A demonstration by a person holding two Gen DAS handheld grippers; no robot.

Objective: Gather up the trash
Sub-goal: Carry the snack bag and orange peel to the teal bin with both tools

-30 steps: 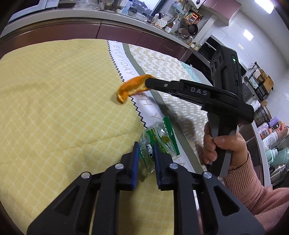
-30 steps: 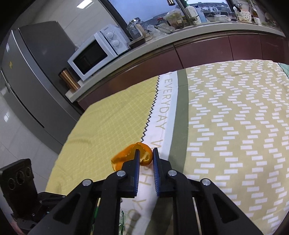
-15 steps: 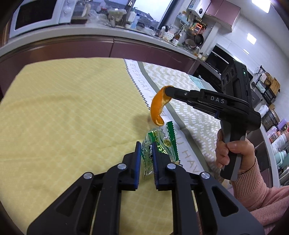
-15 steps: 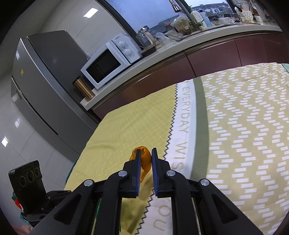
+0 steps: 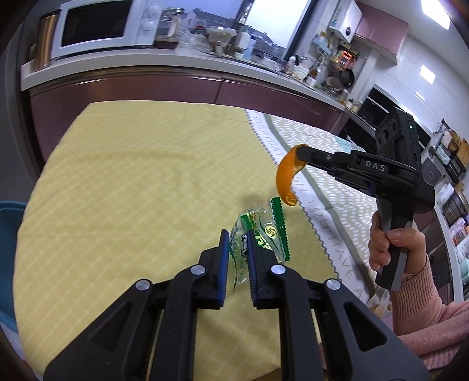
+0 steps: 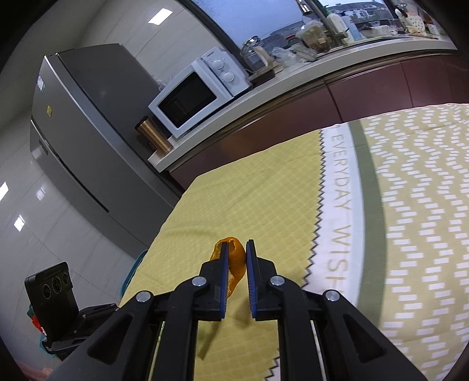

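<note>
In the left wrist view my left gripper [image 5: 236, 238] is shut on a clear plastic wrapper with green print [image 5: 259, 234], held above the yellow tablecloth [image 5: 132, 190]. To its right, my right gripper [image 5: 298, 150] is shut on a curled orange peel [image 5: 285, 175] that hangs down from its tip in the air. In the right wrist view the orange peel [image 6: 236, 260] is pinched between the right gripper [image 6: 236, 249] pads, over the cloth's left part. The left gripper's body [image 6: 55, 296] shows at the lower left there.
A maroon kitchen counter [image 5: 176, 79] with a white microwave [image 5: 96, 25] runs behind the table. A grey fridge [image 6: 88, 132] stands to the left. A blue bin rim [image 5: 7, 249] sits past the table's left edge. A hand in a pink sleeve [image 5: 410, 263] holds the right gripper.
Both grippers have lifted off the cloth with their loads. The orange peel has come up from the table and now dangles. Both views have swung left, toward the counter and fridge.
</note>
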